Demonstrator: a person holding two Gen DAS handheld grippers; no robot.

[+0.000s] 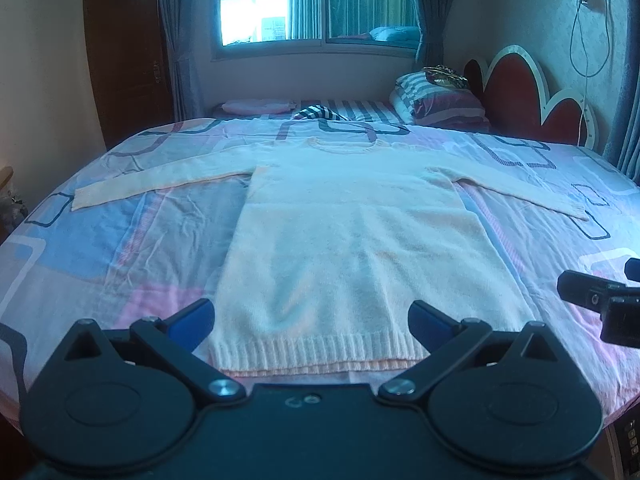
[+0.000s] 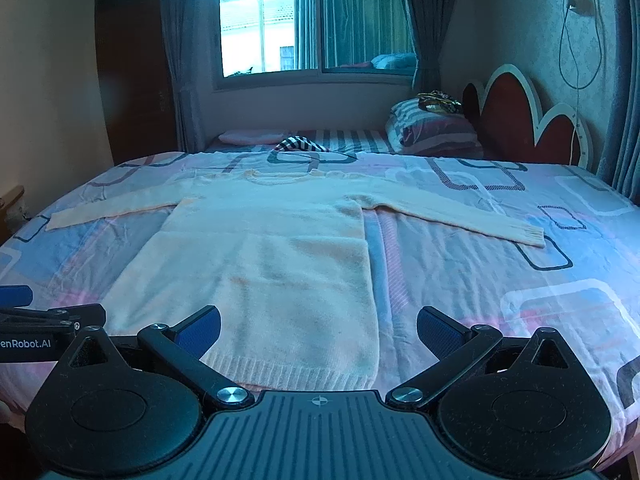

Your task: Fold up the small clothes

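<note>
A cream knitted sweater [image 1: 352, 232] lies flat on the bed, neck away from me, both sleeves spread out to the sides, ribbed hem nearest. It also shows in the right wrist view [image 2: 272, 264]. My left gripper [image 1: 312, 322] is open and empty, hovering just above the hem, its blue pads either side of the sweater's body. My right gripper [image 2: 318, 328] is open and empty, above the hem's right corner. The right gripper also shows at the right edge of the left wrist view [image 1: 600, 300], and the left gripper at the left edge of the right wrist view [image 2: 36, 320].
The bed has a pink, blue and white patterned sheet [image 1: 120, 248]. Striped pillows [image 1: 436, 100] and a red scalloped headboard [image 1: 532, 100] stand at the far right. A striped cloth [image 1: 320, 114] and a pink cushion [image 1: 256, 106] lie beyond the sweater. A window [image 1: 312, 4] is behind.
</note>
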